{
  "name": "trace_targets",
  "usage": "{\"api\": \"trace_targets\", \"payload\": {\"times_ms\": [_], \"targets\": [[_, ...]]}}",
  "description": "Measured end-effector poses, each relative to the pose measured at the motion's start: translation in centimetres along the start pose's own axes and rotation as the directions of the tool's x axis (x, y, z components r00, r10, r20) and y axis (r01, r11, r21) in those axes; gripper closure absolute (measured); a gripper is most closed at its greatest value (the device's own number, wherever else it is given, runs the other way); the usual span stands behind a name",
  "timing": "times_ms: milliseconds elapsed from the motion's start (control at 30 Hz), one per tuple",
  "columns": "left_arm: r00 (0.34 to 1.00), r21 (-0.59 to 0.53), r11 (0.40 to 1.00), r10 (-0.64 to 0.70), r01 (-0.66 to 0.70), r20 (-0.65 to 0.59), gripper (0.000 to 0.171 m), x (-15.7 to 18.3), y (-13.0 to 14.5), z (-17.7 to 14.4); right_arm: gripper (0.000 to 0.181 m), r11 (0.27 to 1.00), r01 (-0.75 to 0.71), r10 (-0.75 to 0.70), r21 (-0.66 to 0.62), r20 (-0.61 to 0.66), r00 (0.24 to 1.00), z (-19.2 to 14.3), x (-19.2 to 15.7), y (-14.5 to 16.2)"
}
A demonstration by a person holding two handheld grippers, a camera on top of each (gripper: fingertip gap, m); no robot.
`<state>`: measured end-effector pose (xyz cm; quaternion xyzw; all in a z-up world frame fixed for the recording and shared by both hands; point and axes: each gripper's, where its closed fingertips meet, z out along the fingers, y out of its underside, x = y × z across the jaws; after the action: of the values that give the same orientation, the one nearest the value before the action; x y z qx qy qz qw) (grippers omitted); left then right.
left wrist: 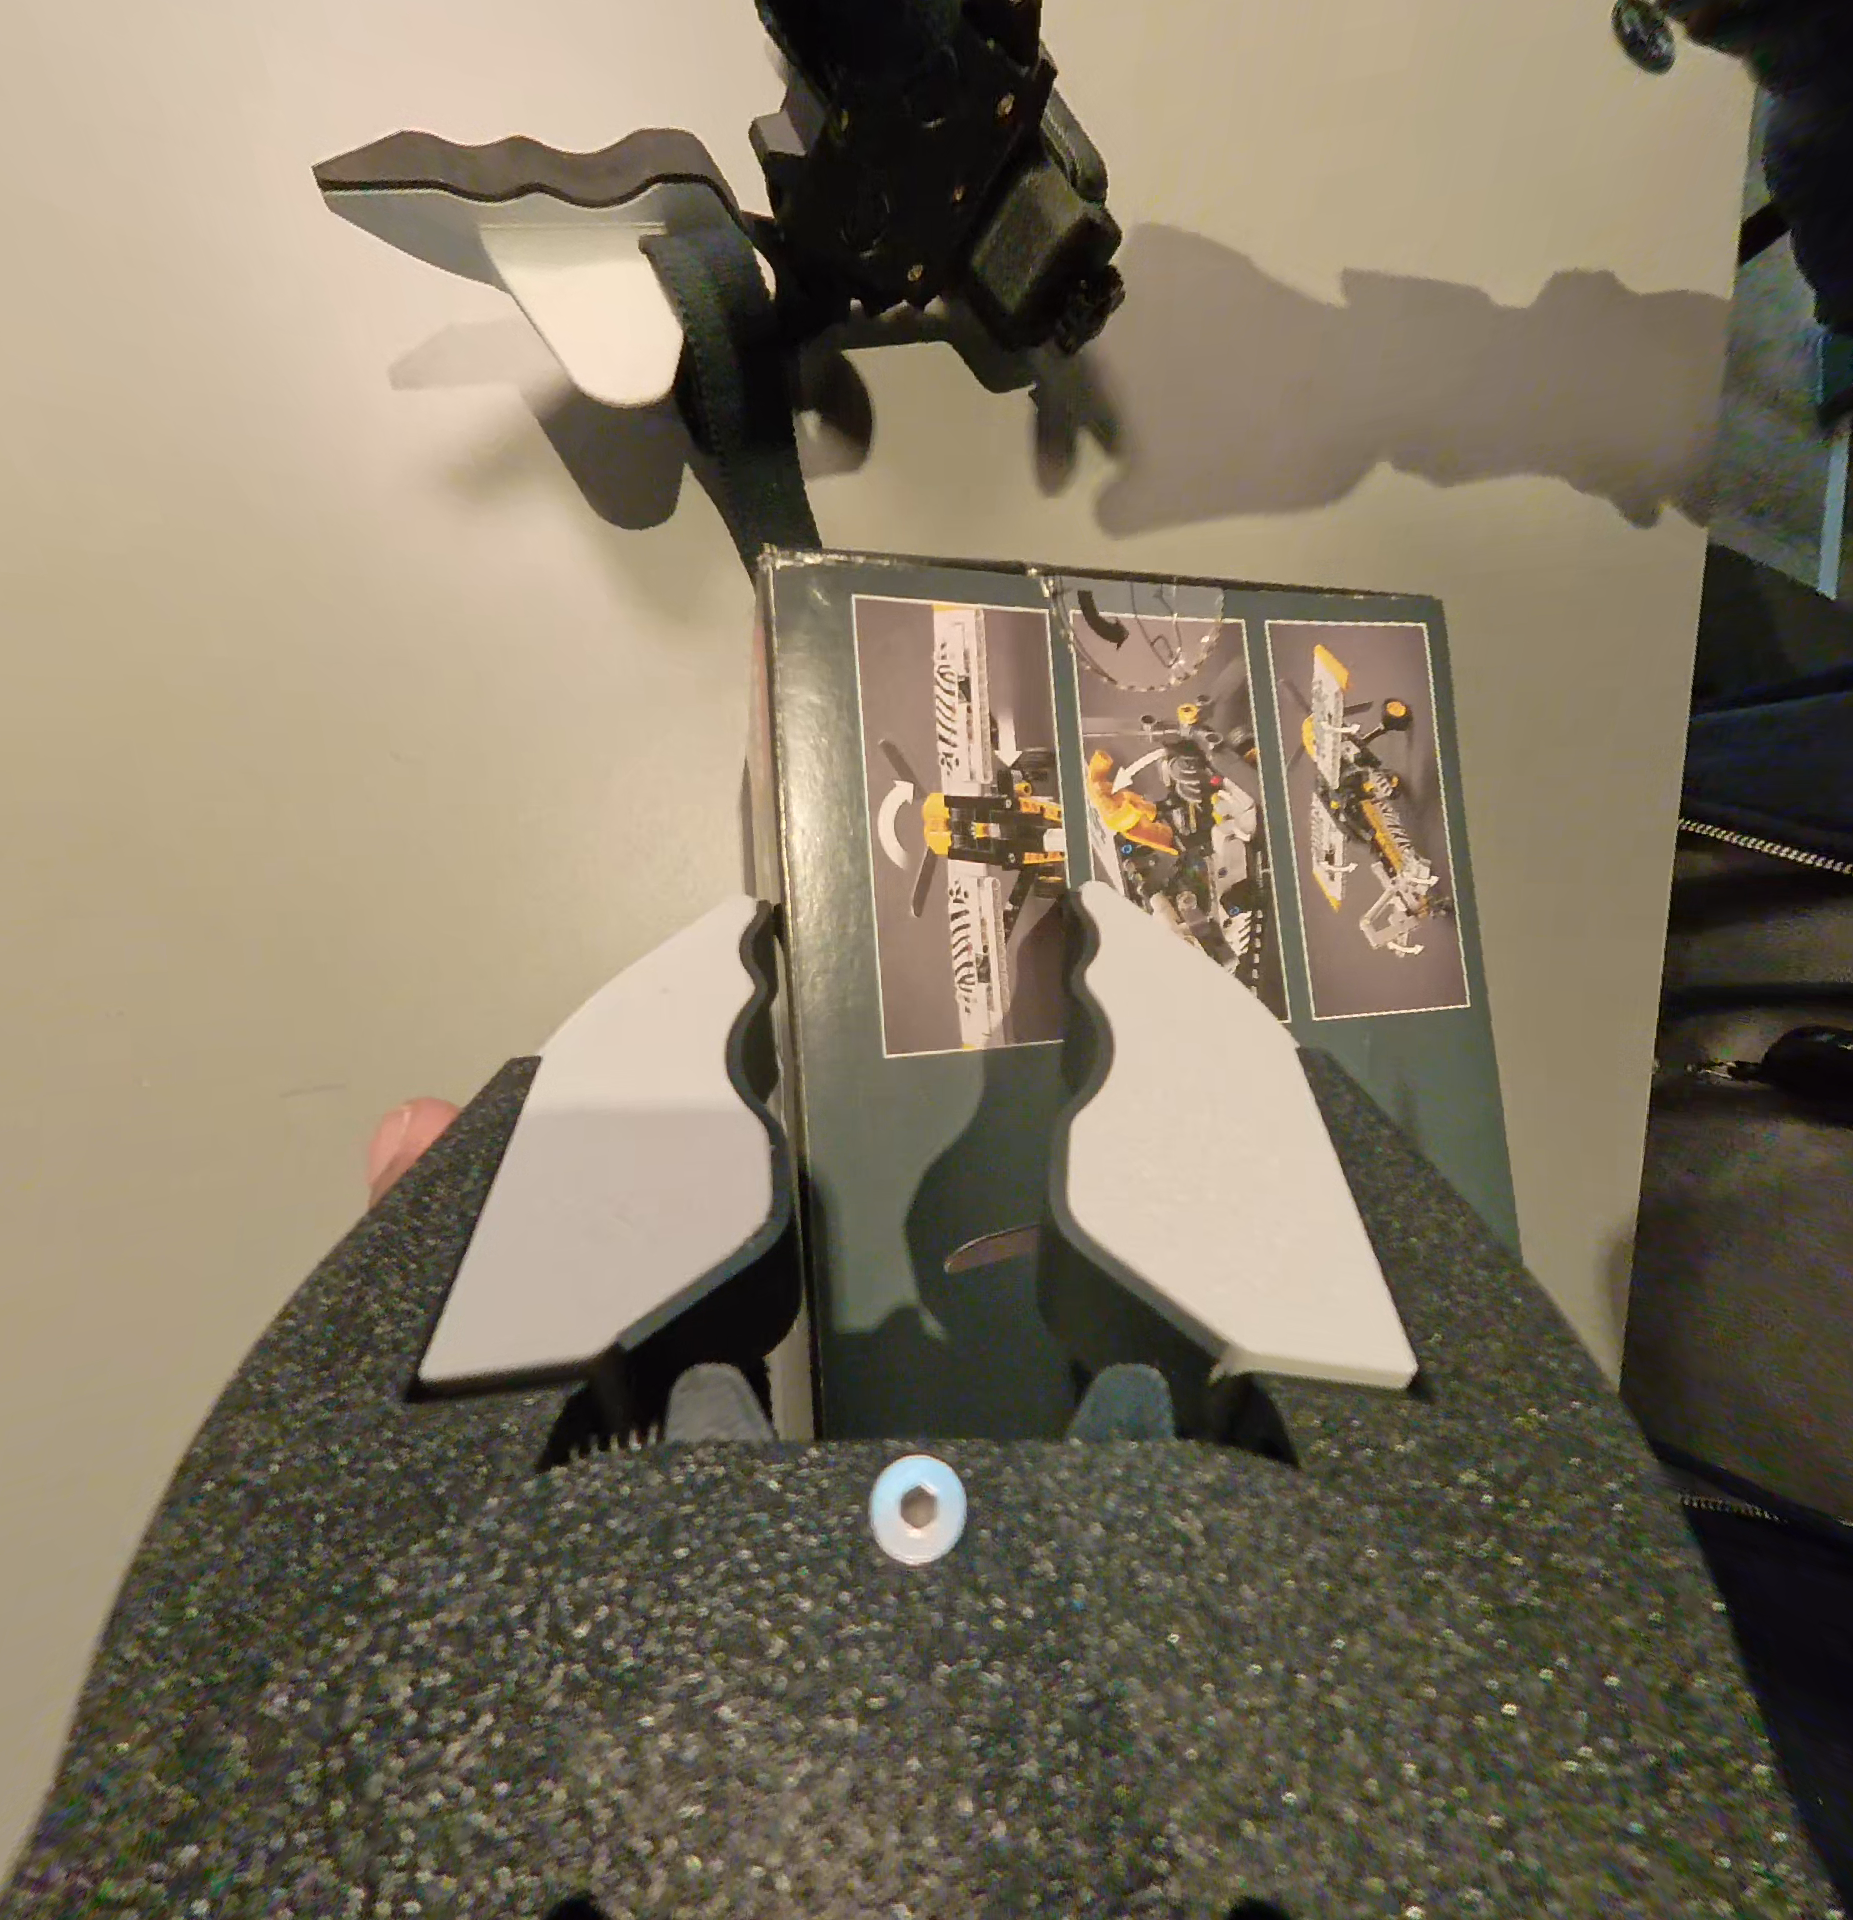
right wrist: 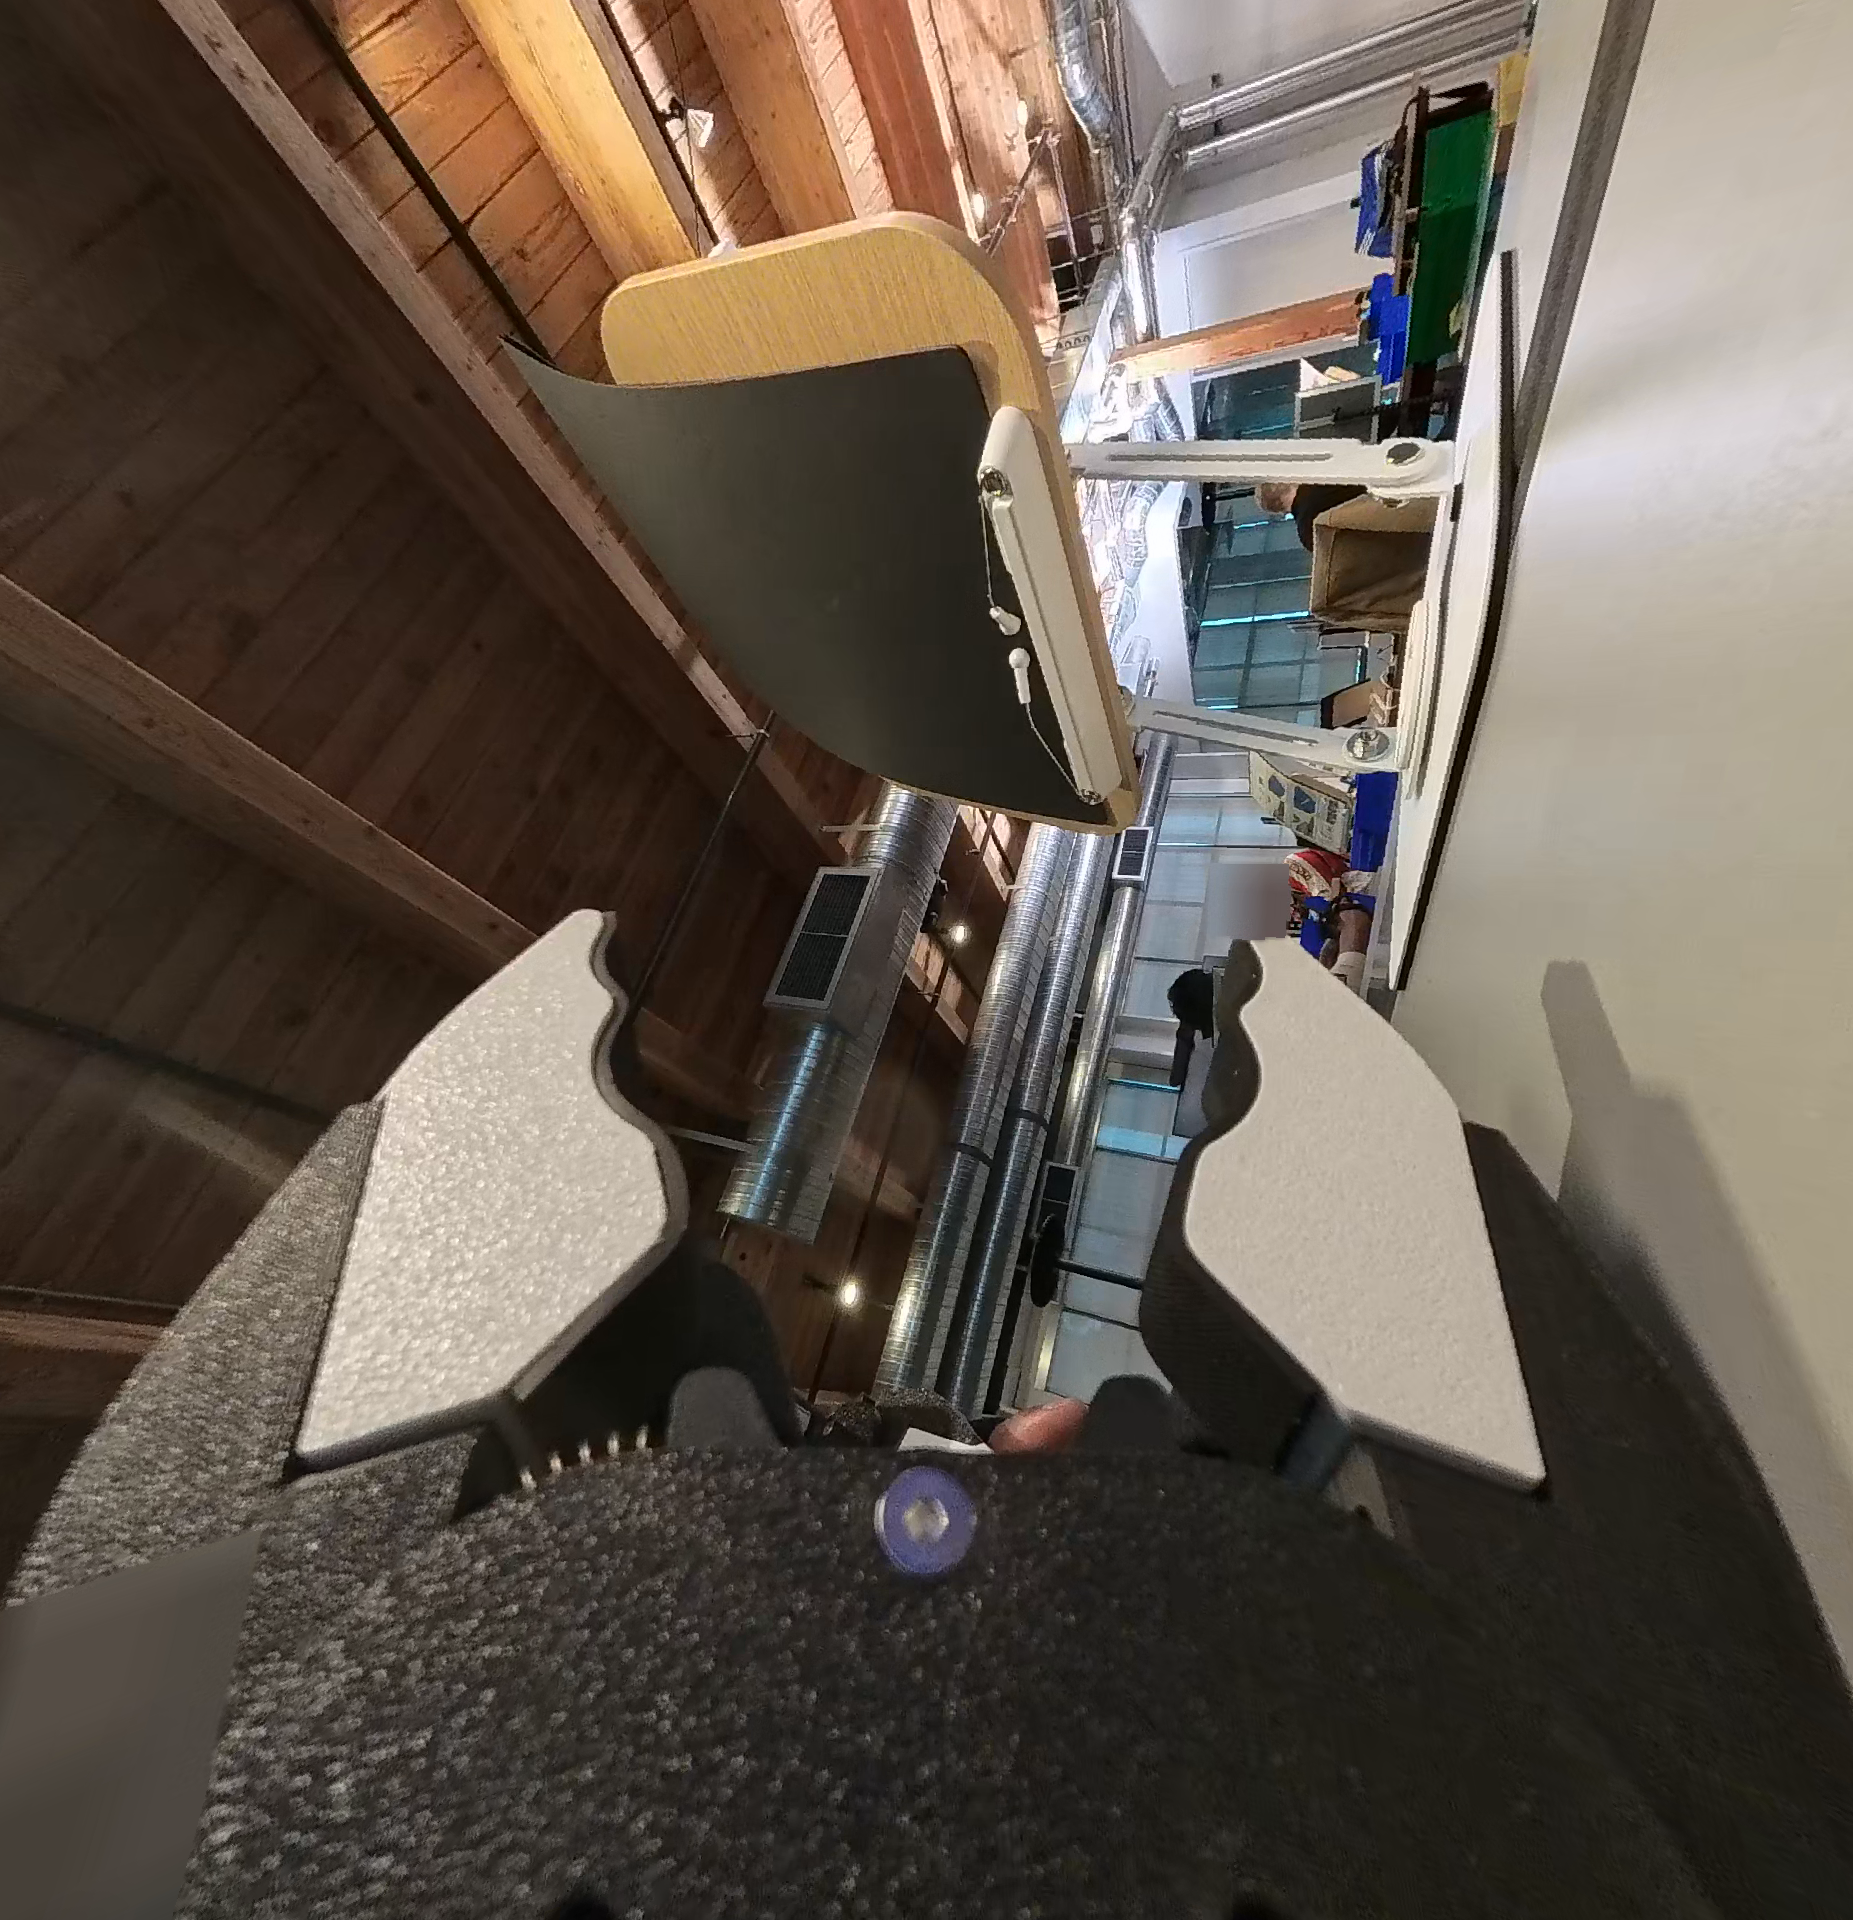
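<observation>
A dark green box [left wrist: 1130, 935] printed with pictures of a yellow, black and white model plane is seen lying flat on the pale worktop [left wrist: 330, 675], near its right edge. The left gripper [left wrist: 917, 914] is set over the box's left part: its left finger [left wrist: 631, 1164] is placed along the box's left edge and its right finger [left wrist: 1213, 1143] is seen above the printed face, so the jaws stand partly open; whether the box is touched cannot be told. Beyond the box, the right gripper [left wrist: 932, 208] is seen, with one grey finger [left wrist: 589, 312] showing above the worktop. In the right wrist view, the right gripper [right wrist: 922, 1060] is held with jaws wide apart and nothing between them, aimed past a mounted wood-and-black panel [right wrist: 849, 499] toward ducts [right wrist: 1005, 1039] and a wooden ceiling [right wrist: 226, 623].
</observation>
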<state>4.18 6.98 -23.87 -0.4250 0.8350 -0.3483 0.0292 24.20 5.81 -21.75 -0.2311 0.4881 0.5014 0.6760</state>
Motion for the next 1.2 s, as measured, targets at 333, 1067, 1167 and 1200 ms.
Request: {"api": "trace_targets", "payload": {"times_ms": [333, 1067, 1167, 1200], "targets": [[1.000, -0.001, 1.000, -0.009, 0.009, -0.007, 0.118, 0.0, 0.0, 0.0, 0.074, 1.000, 0.000, 0.000, 0.000, 0.000, 1.000, 0.0, 0.3, 0.1], [0.998, 0.009, 1.000, 0.012, -0.013, 0.068, 0.113, 0.6, -1.5, -0.6, 0.074, 1.000, 0.001, -0.001, -0.001, -0.001, 1.000, -0.4, 1.3, -0.2], [0.996, 0.024, 1.000, 0.009, -0.011, 0.089, 0.113, 1.2, -1.8, -0.8, 0.074, 1.000, 0.001, -0.001, -0.001, -0.001, 1.000, -0.5, 1.4, -0.2], [0.996, 0.026, 1.000, 0.005, -0.007, 0.092, 0.113, 1.5, -1.8, -0.8, 0.074, 1.000, 0.001, -0.001, -0.001, -0.001, 1.000, -0.6, 1.5, -0.2]]}}
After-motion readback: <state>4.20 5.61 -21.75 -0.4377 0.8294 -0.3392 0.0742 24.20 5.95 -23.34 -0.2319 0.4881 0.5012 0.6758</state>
